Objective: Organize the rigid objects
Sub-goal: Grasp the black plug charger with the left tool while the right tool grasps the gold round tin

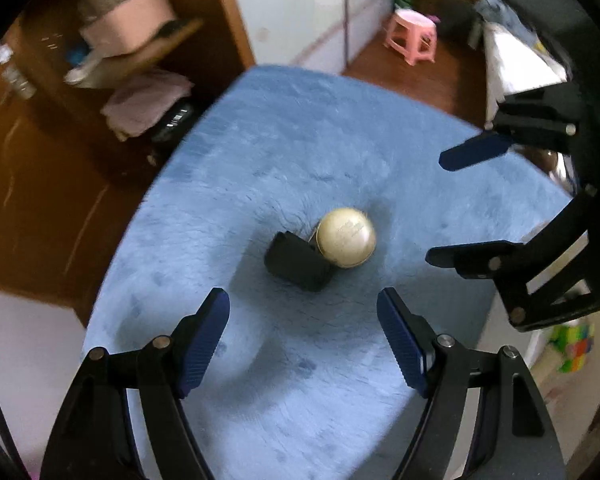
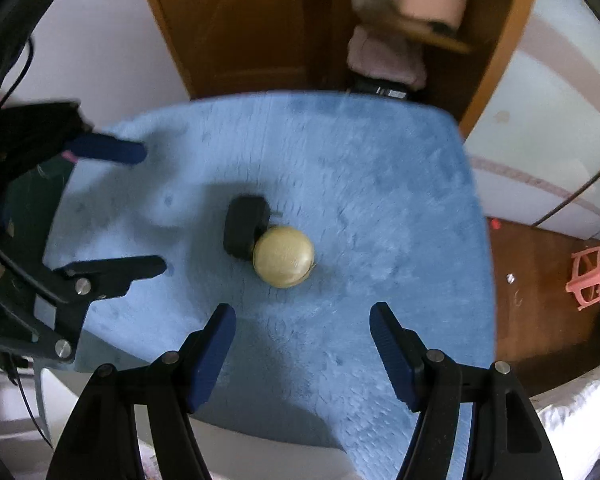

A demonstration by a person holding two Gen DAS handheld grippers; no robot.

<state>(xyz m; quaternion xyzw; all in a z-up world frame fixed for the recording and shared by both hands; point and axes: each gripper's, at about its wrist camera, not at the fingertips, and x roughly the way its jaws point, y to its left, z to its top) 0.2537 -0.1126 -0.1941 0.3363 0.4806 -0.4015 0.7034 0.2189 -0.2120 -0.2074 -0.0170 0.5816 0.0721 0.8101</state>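
Observation:
A cream round case point(image 1: 346, 238) and a black boxy object point(image 1: 298, 260) lie touching each other in the middle of a fluffy blue mat point(image 1: 292, 152). My left gripper point(image 1: 302, 300) hangs above the mat just short of them, open and empty. My right gripper point(image 1: 436, 208) comes in from the right edge, also open. In the right wrist view the cream case point(image 2: 284, 256) and the black object point(image 2: 244, 226) sit ahead of my right gripper point(image 2: 302, 312), which holds nothing. My left gripper point(image 2: 152, 208) shows at the left of that view.
A wooden cabinet point(image 1: 40, 184) borders the mat, with a pink basket point(image 1: 132, 20) and folded pink cloth point(image 1: 148, 100) on its shelves. A pink stool point(image 1: 412, 36) stands on the wooden floor. White bedding point(image 1: 516, 60) and a colourful cube point(image 1: 572, 344) lie to the right.

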